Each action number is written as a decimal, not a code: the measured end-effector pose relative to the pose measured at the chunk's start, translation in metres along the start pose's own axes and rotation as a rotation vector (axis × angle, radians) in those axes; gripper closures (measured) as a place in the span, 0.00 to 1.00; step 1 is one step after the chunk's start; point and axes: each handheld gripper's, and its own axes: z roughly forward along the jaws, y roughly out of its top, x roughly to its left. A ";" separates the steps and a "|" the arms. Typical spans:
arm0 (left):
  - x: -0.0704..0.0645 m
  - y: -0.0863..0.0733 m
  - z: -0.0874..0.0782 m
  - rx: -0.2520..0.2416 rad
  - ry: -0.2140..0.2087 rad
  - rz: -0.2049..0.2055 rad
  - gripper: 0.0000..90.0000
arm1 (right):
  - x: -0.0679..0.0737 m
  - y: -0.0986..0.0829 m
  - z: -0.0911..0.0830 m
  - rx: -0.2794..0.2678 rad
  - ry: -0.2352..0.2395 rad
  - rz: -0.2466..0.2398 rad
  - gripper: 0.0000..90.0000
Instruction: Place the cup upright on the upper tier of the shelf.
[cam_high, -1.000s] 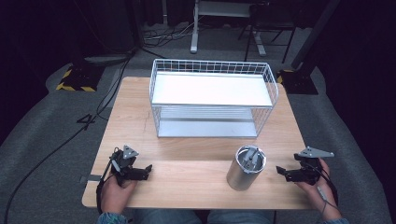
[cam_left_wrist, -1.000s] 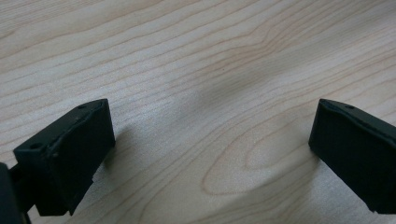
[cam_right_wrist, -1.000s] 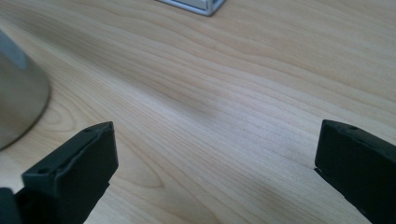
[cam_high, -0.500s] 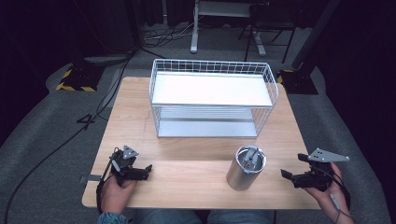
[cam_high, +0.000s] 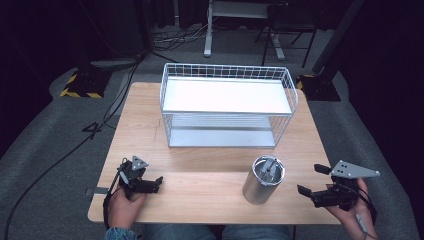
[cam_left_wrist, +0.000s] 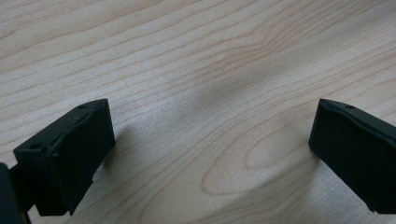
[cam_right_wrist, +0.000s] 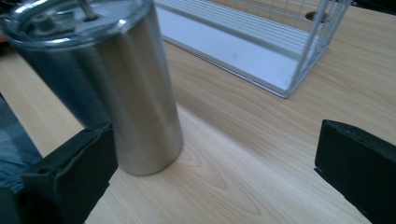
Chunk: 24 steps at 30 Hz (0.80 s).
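As before, right gripper (cam_high: 311, 181) beside tumbler (cam_high: 262, 180)

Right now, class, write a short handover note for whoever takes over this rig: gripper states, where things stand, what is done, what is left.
Left gripper: open, low over the bare wooden table, holding nothing.
Right gripper: open, beside the steel tumbler, not touching it.
Tumbler: upright with its lid on, at the table's front, in front of the white wire rack.
Done: nothing gripped yet.
Left: probably close on the tumbler and move it, perhaps to the rack.
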 end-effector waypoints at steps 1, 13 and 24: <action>0.000 0.000 0.000 0.000 0.000 0.000 0.01 | 0.002 0.001 0.000 -0.005 0.007 -0.004 0.00; 0.000 0.000 0.000 0.000 0.000 0.001 0.01 | 0.030 0.012 0.010 -0.021 0.089 -0.043 0.00; 0.000 0.000 0.000 0.000 0.000 0.000 0.01 | 0.048 0.015 0.026 -0.031 0.138 -0.069 0.00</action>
